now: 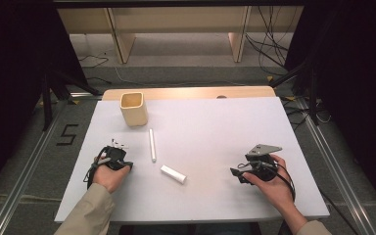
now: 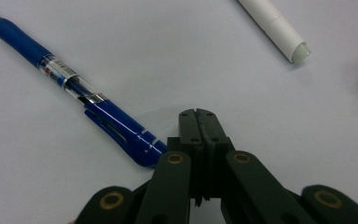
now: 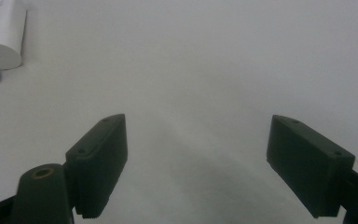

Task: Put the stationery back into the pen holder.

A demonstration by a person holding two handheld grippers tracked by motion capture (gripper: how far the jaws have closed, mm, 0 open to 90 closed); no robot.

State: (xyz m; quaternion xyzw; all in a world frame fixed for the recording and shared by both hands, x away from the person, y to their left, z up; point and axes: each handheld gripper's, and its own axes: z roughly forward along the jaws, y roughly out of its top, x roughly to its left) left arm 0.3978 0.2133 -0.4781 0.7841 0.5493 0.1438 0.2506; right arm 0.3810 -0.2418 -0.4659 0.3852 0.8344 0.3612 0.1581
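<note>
pens and a cup (image 1: 133, 108) are laid out on the white counter (image 1: 215, 127). the left hand-held gripper (image 2: 198, 114) is held low over the counter near its left side, jaws pressed together with nothing between them. in the left gripper view a blue pen (image 2: 74, 88) is seen just beside those jaws, lying at a slant, its rear end close to the gripper's linkage and its tip pointing away; whether it touches the gripper cannot be told. a white pen (image 1: 152, 145) lies flat between the cup and the left hand (image 1: 108, 172), and its capped end is seen at the upper right of the left gripper view. a short white tube (image 1: 173, 174) lies near the counter's middle, between the two hands but nearer the left one. the right hand-held gripper (image 3: 196, 163) is held at the counter's right side, jaws spread wide over bare counter, nothing between them. the tube's end is seen in the top left corner of the right gripper view, well apart from those jaws. the cup stands upright near the far left edge.
</note>
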